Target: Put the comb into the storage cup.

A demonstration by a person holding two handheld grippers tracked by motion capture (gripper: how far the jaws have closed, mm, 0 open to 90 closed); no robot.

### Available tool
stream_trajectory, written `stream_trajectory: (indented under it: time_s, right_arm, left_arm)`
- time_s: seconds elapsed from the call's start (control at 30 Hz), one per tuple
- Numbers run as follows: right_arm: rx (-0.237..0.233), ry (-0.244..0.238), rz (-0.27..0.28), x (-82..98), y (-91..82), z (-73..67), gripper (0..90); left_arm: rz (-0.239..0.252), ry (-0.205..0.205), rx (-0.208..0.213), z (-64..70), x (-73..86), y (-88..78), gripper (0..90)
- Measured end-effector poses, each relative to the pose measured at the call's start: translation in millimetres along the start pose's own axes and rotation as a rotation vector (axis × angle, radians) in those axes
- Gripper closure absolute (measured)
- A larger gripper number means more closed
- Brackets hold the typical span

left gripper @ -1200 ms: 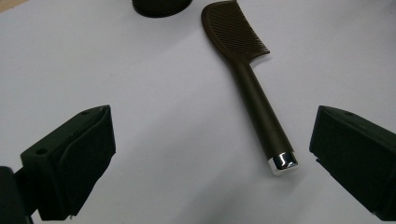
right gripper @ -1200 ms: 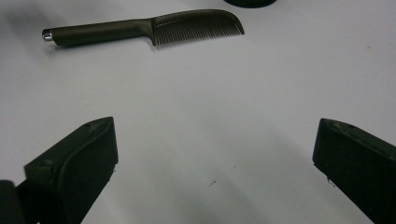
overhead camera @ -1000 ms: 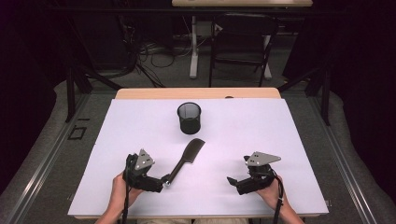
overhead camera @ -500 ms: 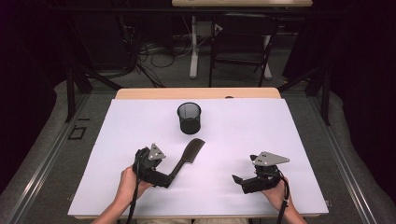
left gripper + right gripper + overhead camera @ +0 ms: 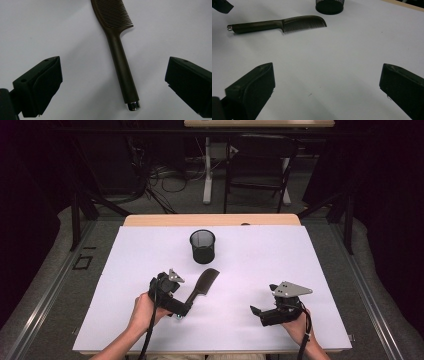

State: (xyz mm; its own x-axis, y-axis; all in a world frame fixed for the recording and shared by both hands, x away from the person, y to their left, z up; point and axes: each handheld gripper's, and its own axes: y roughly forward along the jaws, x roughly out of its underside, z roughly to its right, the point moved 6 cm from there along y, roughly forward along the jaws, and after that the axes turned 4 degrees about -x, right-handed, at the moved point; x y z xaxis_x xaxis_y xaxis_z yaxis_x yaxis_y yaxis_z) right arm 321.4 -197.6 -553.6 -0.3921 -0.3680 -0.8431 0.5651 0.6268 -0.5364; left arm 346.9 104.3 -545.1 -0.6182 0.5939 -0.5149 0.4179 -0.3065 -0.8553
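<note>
Comb [image 5: 117, 47] lying flat on white table [image 5: 300, 270], left gripper [image 5: 112, 82] wide open around its handle, not touching, right gripper [image 5: 260, 312] open, holding nothing, black mesh cup [image 5: 202, 246] behind.

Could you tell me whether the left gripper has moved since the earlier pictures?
Yes. In the high view the left gripper has moved forward and rightward, toward the mesh cup, and its open fingers now flank the comb handle.

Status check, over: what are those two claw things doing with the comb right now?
Left gripper open, jaws either side of comb handle, not touching. Right gripper open, apart over bare table. Comb flat near cup; nothing in the way.
</note>
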Motion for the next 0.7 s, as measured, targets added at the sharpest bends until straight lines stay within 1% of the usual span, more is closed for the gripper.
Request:
stream_trajectory:
  time_s: [0.13, 0.23, 0.27, 0.4, 0.53, 0.6, 0.63, 0.7]
  right_arm:
    - [-0.004, 0.002, 0.009, -0.8, -0.6, 0.5, 0.0]
    - [-0.01, 0.001, 0.011, -1.1, -0.6, 0.3, 0.0]
    - [-0.01, -0.003, 0.012, -1.4, -0.6, 0.6, 0.0]
    - [-0.021, 0.003, 0.003, -0.4, 1.9, 0.4, 0.0]
    - [-0.024, 0.003, -0.008, 1.1, 4.2, 0.9, 0.0]
    - [-0.023, 0.007, -0.013, 1.7, 4.7, 1.3, 0.0]
    - [-0.023, 0.009, -0.015, 2.0, 4.9, 1.3, 0.0]
    - [-0.021, 0.005, -0.017, 2.4, 5.4, 1.6, 0.0]
  left_arm:
    - [-0.046, -0.012, -0.007, -0.2, -3.8, -0.8, 1.3]
    - [-0.077, -0.011, -0.017, 0.3, -7.5, 0.5, 1.3]
    - [-0.091, -0.006, -0.016, 0.5, -8.9, 1.5, 1.5]
    - [-0.129, -0.013, -0.008, 3.1, -14.0, 9.8, 3.4]
    - [-0.172, -0.006, -0.003, 6.2, -19.2, 20.3, 9.8]
    - [-0.194, -0.005, -0.001, 6.5, -21.3, 24.5, 15.6]
    - [-0.204, -0.006, -0.004, 6.7, -22.5, 26.9, 15.9]
    - [-0.225, -0.01, -0.004, 7.4, -25.1, 30.5, 23.0]
